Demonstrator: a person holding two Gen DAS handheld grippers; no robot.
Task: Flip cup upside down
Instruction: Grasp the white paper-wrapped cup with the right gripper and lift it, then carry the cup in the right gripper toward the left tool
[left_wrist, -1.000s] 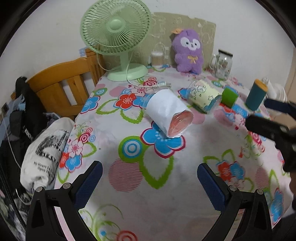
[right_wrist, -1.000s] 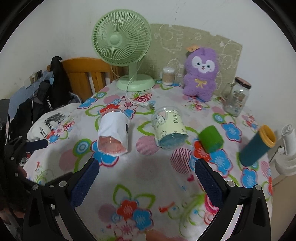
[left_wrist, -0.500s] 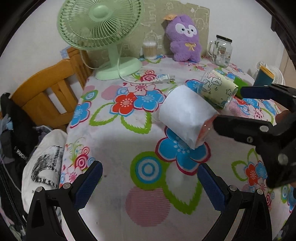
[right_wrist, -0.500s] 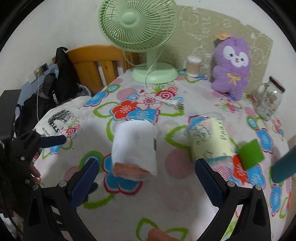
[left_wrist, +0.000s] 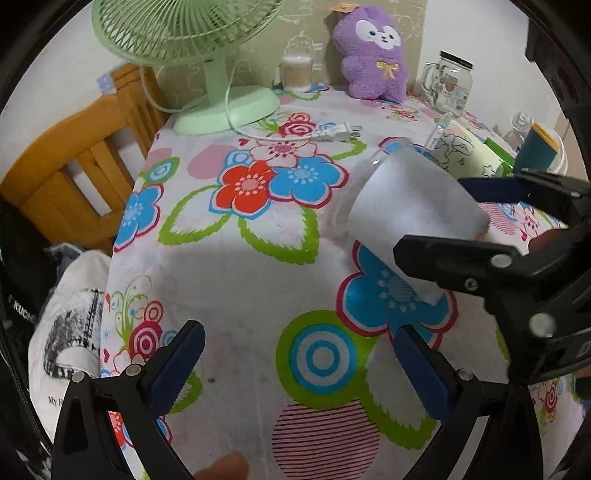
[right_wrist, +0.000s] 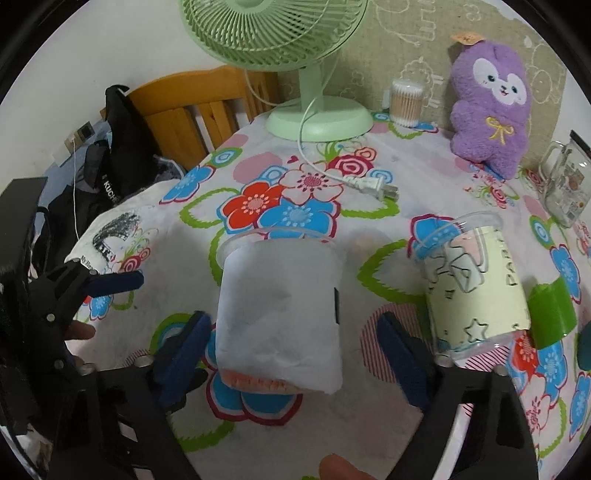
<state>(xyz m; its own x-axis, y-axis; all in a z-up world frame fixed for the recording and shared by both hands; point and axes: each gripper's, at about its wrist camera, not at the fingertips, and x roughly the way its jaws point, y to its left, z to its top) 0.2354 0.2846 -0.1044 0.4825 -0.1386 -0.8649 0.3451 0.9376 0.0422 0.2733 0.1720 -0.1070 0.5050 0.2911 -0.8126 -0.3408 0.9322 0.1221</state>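
Observation:
A clear plastic cup with a white paper sleeve (right_wrist: 280, 317) lies on its side on the flowered tablecloth (right_wrist: 424, 177), its rim pointing away from me and its orange base towards me. My right gripper (right_wrist: 291, 354) is open, its blue-padded jaws on either side of the cup's base end; I cannot tell if they touch it. In the left wrist view the cup (left_wrist: 410, 206) lies at the right with the right gripper (left_wrist: 476, 218) around it. My left gripper (left_wrist: 295, 365) is open and empty over the cloth, left of and nearer than the cup.
A second clear cup with a pale green sleeve (right_wrist: 476, 284) lies on its side to the right, beside a green cup (right_wrist: 550, 314). A green fan (right_wrist: 295, 51), its plug (right_wrist: 373, 184), a purple plush (right_wrist: 491, 107), a glass jar (right_wrist: 569, 181) and a wooden chair (right_wrist: 192, 107) surround the area.
My right gripper has moved forward and down until its jaws flank the white-sleeved cup. My left gripper has moved closer to the table. The cup has stayed lying on its side.

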